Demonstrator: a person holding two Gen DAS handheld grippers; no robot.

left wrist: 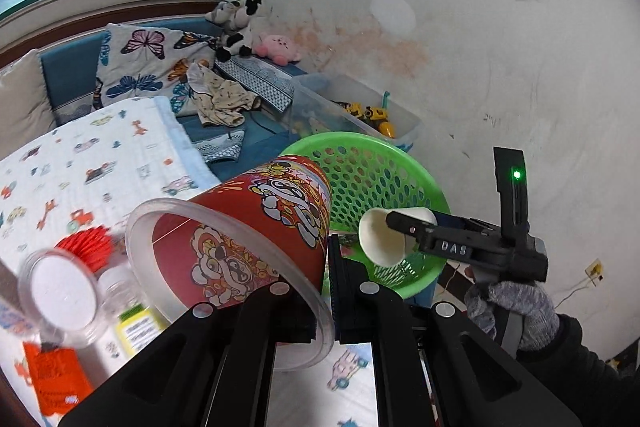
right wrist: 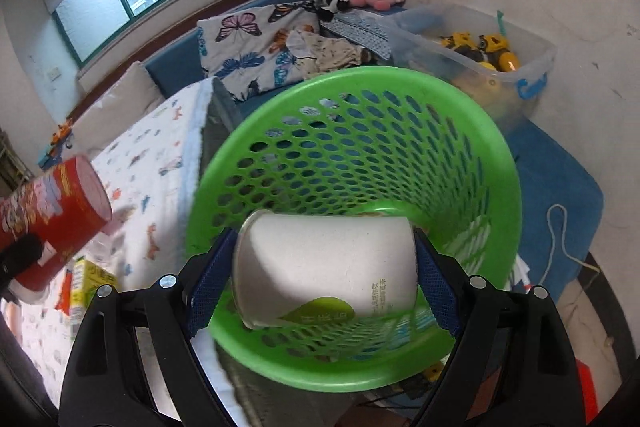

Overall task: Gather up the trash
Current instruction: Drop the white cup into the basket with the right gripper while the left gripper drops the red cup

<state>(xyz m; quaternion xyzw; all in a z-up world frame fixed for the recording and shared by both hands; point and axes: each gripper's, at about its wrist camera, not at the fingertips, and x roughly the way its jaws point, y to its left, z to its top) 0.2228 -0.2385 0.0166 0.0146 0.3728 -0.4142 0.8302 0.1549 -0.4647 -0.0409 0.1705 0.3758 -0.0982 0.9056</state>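
Two cups going to the bin

The right gripper [right wrist: 324, 263] pinches the white cup [right wrist: 324, 259] over the green basket [right wrist: 360, 83]; it should open only there. The left gripper [left wrist: 328, 291] pinches the red cup [left wrist: 248, 227].

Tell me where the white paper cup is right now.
The white paper cup lies sideways between the right hand-held gripper's blue pads, over the mouth of the green mesh basket; the left wrist view shows it there too.
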